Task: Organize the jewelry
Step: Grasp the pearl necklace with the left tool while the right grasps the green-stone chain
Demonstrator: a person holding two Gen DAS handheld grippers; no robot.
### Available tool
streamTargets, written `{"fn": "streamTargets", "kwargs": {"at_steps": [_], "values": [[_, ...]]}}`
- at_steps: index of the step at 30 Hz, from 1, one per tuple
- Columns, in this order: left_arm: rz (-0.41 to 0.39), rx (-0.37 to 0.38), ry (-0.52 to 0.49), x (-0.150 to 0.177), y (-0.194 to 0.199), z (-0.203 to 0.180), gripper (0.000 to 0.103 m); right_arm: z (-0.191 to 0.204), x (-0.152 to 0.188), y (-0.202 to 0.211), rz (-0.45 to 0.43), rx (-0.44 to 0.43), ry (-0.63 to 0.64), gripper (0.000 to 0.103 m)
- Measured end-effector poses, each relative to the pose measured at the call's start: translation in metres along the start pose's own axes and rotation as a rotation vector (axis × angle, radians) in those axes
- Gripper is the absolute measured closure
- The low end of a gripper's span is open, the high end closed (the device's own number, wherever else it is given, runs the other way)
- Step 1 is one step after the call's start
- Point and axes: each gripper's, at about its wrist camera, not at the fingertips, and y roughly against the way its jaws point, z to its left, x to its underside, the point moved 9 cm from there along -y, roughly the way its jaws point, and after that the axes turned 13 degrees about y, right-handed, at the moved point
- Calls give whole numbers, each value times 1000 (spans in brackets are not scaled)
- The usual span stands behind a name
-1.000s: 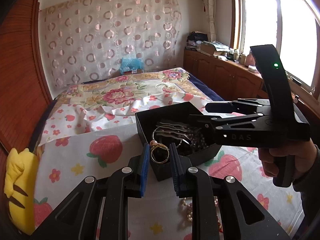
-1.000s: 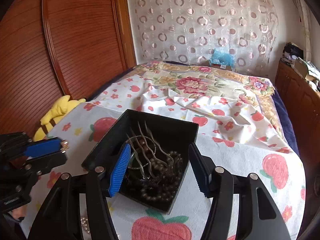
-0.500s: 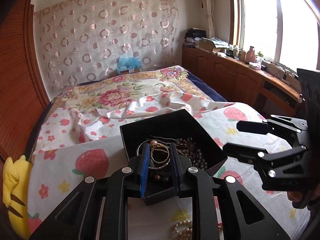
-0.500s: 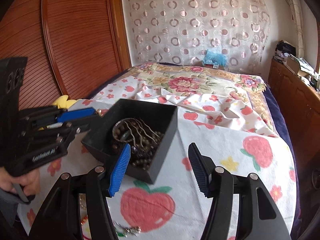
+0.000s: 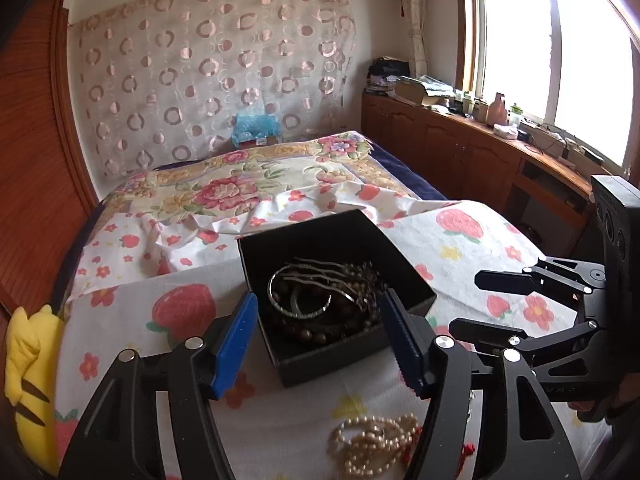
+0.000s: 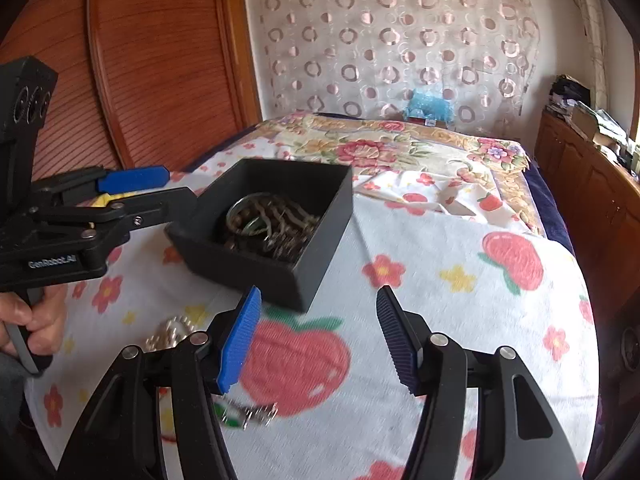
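A black box [image 5: 400, 276] sits on the strawberry-print sheet [image 5: 460, 240] with a silver bangle [image 5: 298, 300], dark bead strings and wavy hairpins inside. My left gripper [image 5: 318, 344] hovers at the box's near corner. Its jaws are opening and its blue pads [image 5: 236, 344] press on nothing. A pearl necklace [image 5: 376, 440] lies on the sheet just below it. My right gripper [image 6: 320, 338] stands open over a strawberry print, to the right of the box [image 6: 316, 224], with nothing between its fingers. A small green and silver piece [image 6: 248, 414] lies under its left finger.
A yellow plush toy [image 5: 28, 364] lies at the bed's left edge. Wooden cabinets [image 5: 460, 152] run along the right under the window. A ribbed wooden door [image 6: 160, 60] stands to the left. A hand [image 6: 32, 320] holds the left gripper's [image 6: 160, 192] handle.
The left gripper's jaws have spread, and the gold bangles held between its pads are gone from them. The right gripper has drawn back off the box and to its right.
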Motion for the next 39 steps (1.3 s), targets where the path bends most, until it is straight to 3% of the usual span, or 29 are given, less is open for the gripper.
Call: {"fn": "streamTargets", "kwargs": {"at_steps": [4, 9, 13, 24, 29, 37, 39], "values": [[16, 25, 4, 18, 12, 2, 31, 13, 11, 3, 21, -15, 21, 42], [45, 46, 17, 45, 22, 7, 25, 28, 29, 7, 55, -42, 53, 57], [78, 50, 16, 71, 26, 8, 24, 41, 41, 8, 85, -75, 84, 67], [125, 47, 23, 98, 25, 15, 24, 46, 54, -6, 156, -71, 97, 70], [133, 46, 35, 99, 23, 20, 24, 50, 55, -5, 163, -88, 109, 86], [164, 40, 27, 105, 18, 21, 24, 30, 62, 0, 162, 6, 96, 88], [175, 40, 22, 107, 17, 20, 24, 24, 62, 2, 156, 25, 89, 92]]}}
